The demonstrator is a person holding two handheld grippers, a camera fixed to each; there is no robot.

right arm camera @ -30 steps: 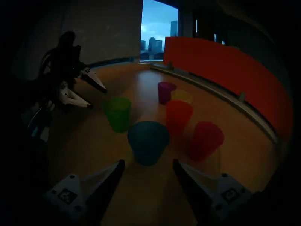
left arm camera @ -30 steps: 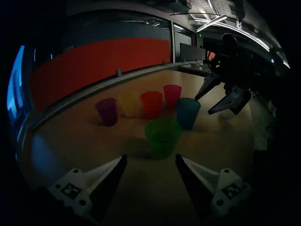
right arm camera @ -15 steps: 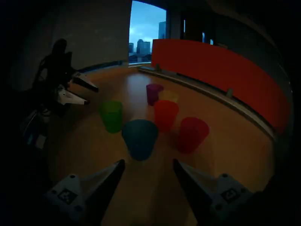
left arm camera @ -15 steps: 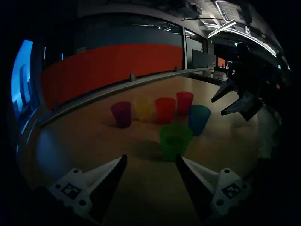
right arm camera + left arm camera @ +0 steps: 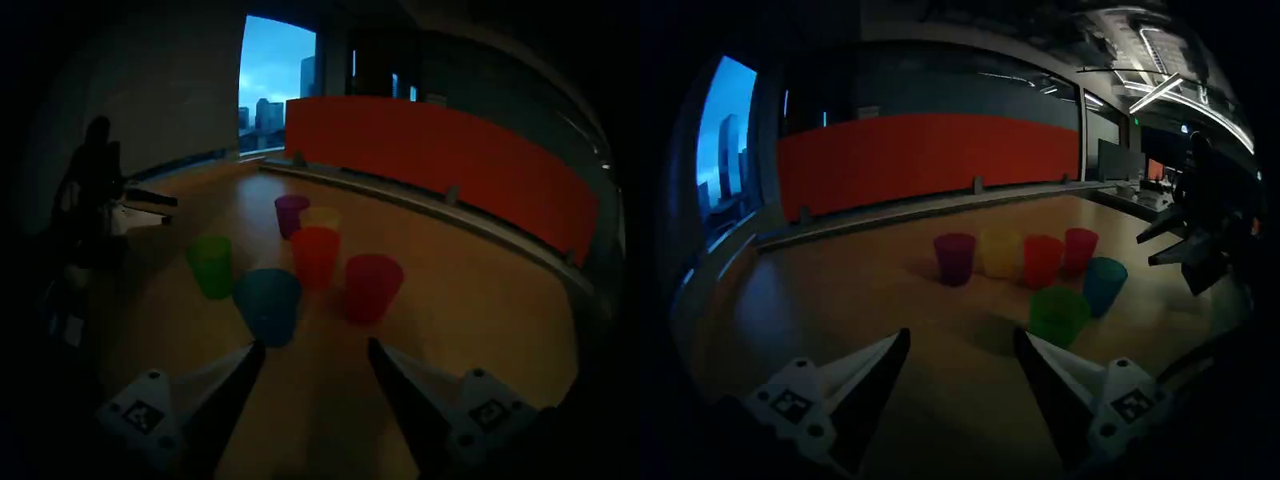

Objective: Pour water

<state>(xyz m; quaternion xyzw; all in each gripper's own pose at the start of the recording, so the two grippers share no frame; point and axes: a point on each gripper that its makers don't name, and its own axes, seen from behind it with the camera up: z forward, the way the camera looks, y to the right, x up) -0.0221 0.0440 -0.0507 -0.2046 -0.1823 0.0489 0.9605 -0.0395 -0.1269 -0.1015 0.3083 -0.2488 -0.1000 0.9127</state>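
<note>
Several plastic cups stand close together on a wooden table (image 5: 880, 280). In the left gripper view a green cup (image 5: 1058, 315) is nearest, with a blue cup (image 5: 1104, 285) to its right; behind them a purple cup (image 5: 954, 258), a yellow cup (image 5: 1000, 252), an orange cup (image 5: 1042, 260) and a red cup (image 5: 1080, 250) form a row. My left gripper (image 5: 960, 340) is open and empty, left of the green cup. The right gripper (image 5: 1172, 244) hangs at the far right. In the right gripper view the blue cup (image 5: 268, 304) sits just ahead of my open, empty right gripper (image 5: 314, 348), with the green cup (image 5: 210, 265) to its left.
The room is dim. A long red panel (image 5: 936, 156) and a rail run along the table's far edge. A window (image 5: 276, 84) with city buildings lies beyond. In the right gripper view the other gripper (image 5: 148, 196) and a dark figure (image 5: 88, 192) are at far left.
Both grippers have drawn back and turned, so the cups look smaller. In the left gripper view the cups slid right; in the right gripper view they slid left.
</note>
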